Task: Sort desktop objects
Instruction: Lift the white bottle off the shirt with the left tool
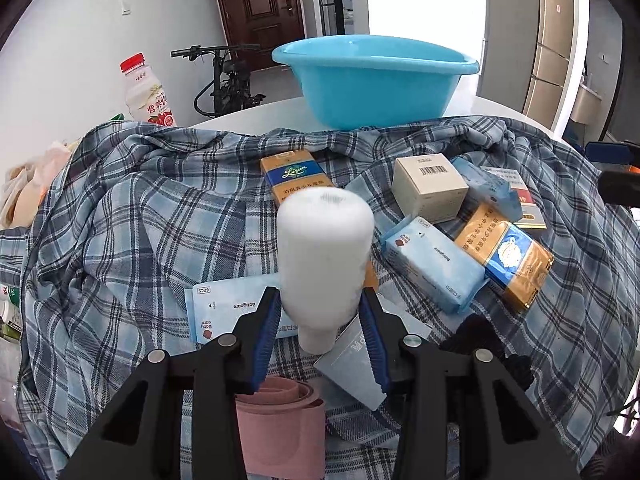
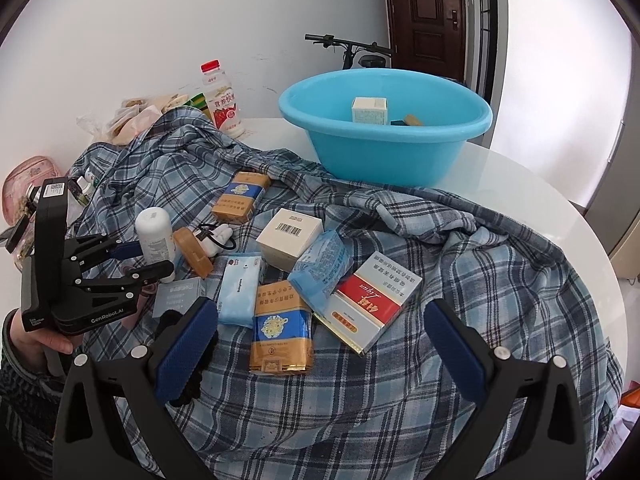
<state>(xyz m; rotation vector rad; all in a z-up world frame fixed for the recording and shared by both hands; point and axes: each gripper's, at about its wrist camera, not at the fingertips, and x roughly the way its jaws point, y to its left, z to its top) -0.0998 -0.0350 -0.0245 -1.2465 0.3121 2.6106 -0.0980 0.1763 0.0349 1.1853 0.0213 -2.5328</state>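
Both wrist fisheyes look steeply down, close over the blue-grey plaid cloth, sharing the round turquoise plastic basin beyond.

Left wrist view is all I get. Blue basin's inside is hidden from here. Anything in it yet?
Observer: Yes. The right wrist view shows a cream box inside the blue basin, with a small tan item beside it.
Operator: Right tongs, open or shut? I only see an edge.
Observer: Open. The right tongs hover over the packs on the plaid shirt, with nothing between the pads.
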